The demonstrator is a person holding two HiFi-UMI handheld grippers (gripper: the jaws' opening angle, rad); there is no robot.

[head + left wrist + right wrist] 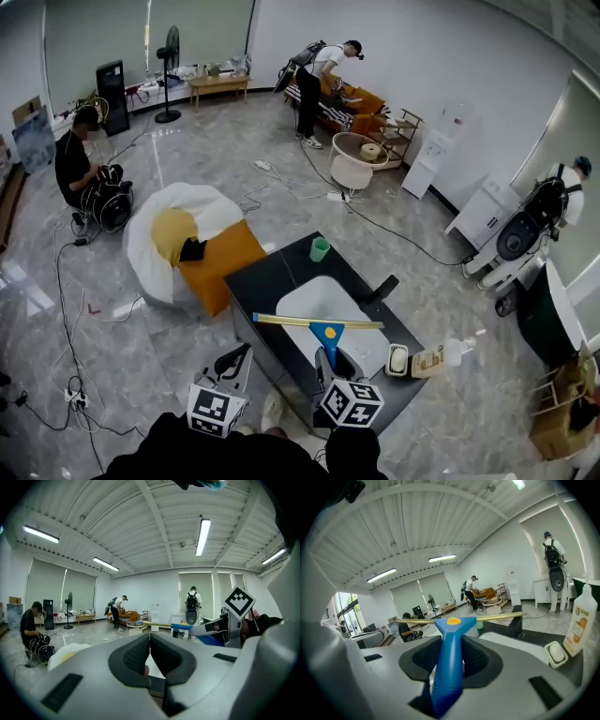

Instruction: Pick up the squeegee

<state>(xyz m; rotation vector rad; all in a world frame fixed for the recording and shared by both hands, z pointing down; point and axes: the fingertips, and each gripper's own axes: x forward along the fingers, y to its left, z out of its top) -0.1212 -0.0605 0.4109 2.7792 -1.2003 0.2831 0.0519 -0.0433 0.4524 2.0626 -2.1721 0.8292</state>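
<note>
The squeegee [326, 329] has a blue handle and a long yellow blade bar [314, 322]; it hangs in the air above the white sink [319, 302]. My right gripper [328, 361] is shut on its blue handle [447, 663], with the blade bar [487, 617] lying crosswise beyond the jaws. My left gripper [234, 358] is off the counter's left edge with its jaws shut together and nothing between them [149, 656]. In the left gripper view the squeegee's blade [159, 624] and the right gripper [229, 625] show at the right.
The dark counter [267, 281] carries a green cup [320, 248], a black faucet [382, 288], a soap dish [397, 360] and a bottle [441, 356]. An orange box with a white beanbag [192, 244] stands left of it. Cables lie across the floor; several people are around the room.
</note>
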